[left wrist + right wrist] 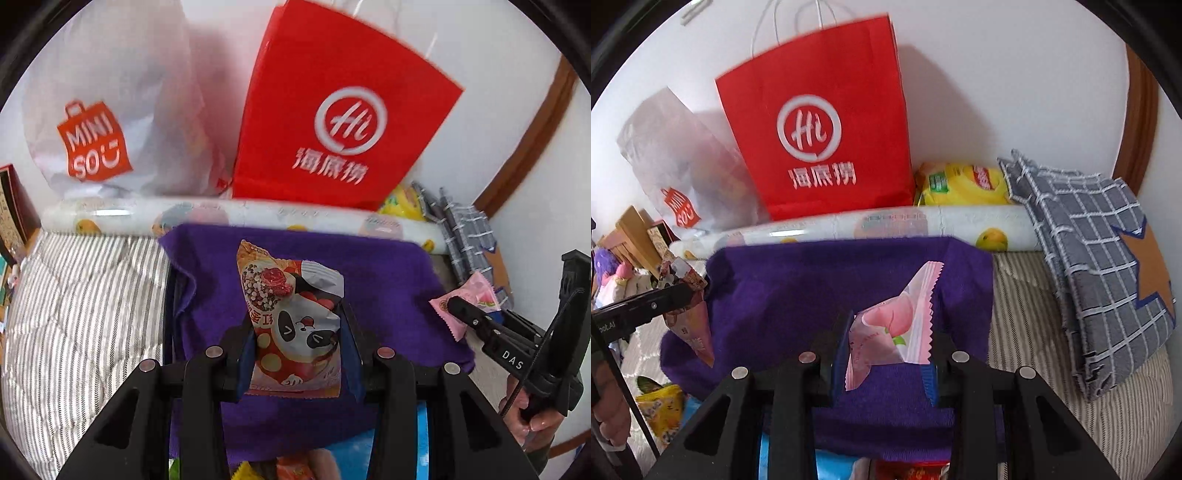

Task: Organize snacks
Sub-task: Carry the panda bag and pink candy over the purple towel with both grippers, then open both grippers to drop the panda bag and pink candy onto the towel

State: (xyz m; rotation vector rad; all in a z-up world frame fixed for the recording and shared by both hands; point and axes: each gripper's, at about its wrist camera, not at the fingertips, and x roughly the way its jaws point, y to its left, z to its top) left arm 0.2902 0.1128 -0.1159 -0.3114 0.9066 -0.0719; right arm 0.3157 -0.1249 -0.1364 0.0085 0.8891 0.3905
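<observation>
In the left wrist view, the left gripper [297, 343] is seen closed on a panda-printed snack packet [291, 321], which is pinched upright between the two pads and held above a purple cloth [388, 280]. Behind the cloth a long fruit-printed roll [236, 218] is laid crosswise, and behind that a red Haidilao paper bag [332, 110] and a white Miniso plastic bag [110, 110] are stood against the white wall. A striped quilt [81, 295] is spread to the left – a blue-grey checked cloth [465, 236] is bunched at the far right. At the right edge the right gripper [458, 306] is seen nipping a pink peach candy wrapper [476, 295], with a hand [532, 417] wrapped round its handle. In the right wrist view, the same peach wrapper [897, 332] is clamped between the narrowly parted pads of the right gripper [890, 343], over the purple cloth [798, 288]. The roll [923, 225] and the red bag [820, 129] are seen behind, a yellow Lipton pack [964, 184] is wedged beside the bag, and the checked cloth [1108, 277] is draped to the right. At the left edge the left gripper [683, 291] is seen with its packet [690, 321] – more snack packets [661, 410] are glimpsed below it.
</observation>
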